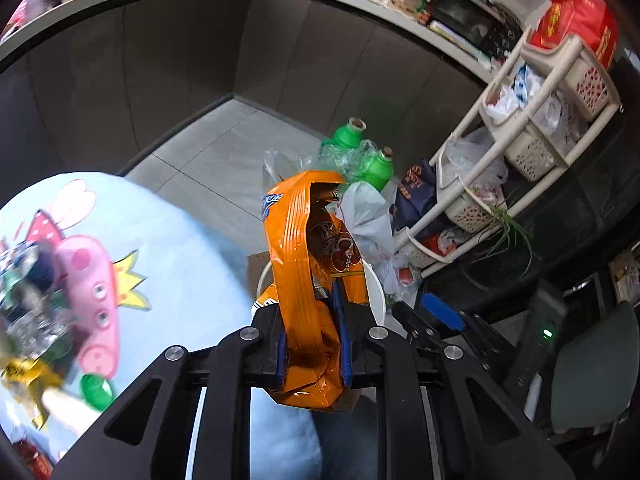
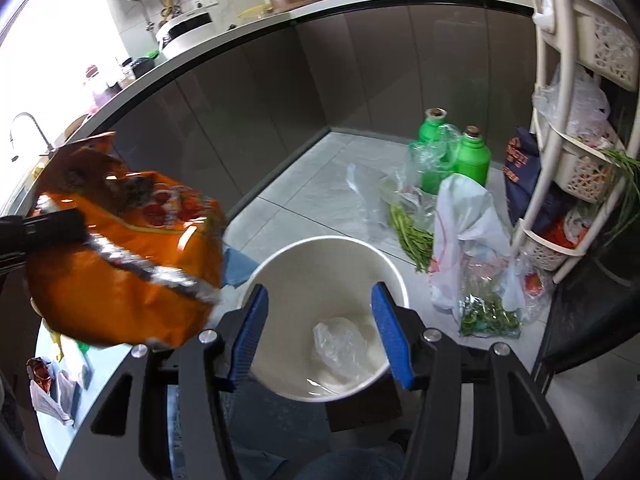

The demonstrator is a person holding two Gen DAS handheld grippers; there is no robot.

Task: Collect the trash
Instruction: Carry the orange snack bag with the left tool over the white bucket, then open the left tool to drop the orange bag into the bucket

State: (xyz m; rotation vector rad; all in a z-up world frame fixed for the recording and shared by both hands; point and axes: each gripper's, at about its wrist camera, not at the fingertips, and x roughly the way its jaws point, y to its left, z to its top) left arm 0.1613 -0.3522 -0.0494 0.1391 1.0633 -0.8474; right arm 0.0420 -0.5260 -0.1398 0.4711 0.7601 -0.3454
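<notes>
Left gripper (image 1: 312,332): blue pads pressed together on the orange snack bag (image 1: 308,280), which stands crumpled above the jaws.
Right gripper (image 2: 320,332): fingers spread apart, holding nothing, hanging over the white bucket (image 2: 280,272).
Orange snack bag, right wrist view: high at the left, beside and above the bucket's left rim, carried by the dark left gripper.
White bucket: on the tiled floor (image 2: 304,176), a clear plastic bag (image 2: 340,344) lying inside.
Table (image 1: 168,232): light blue cartoon cloth, wrappers blurred at its left edge.
Farther floor: white plastic bag (image 2: 468,216), greens, two green bottles (image 2: 472,158) near the cabinet corner.
Rack (image 1: 532,120): cream, at the right.
</notes>
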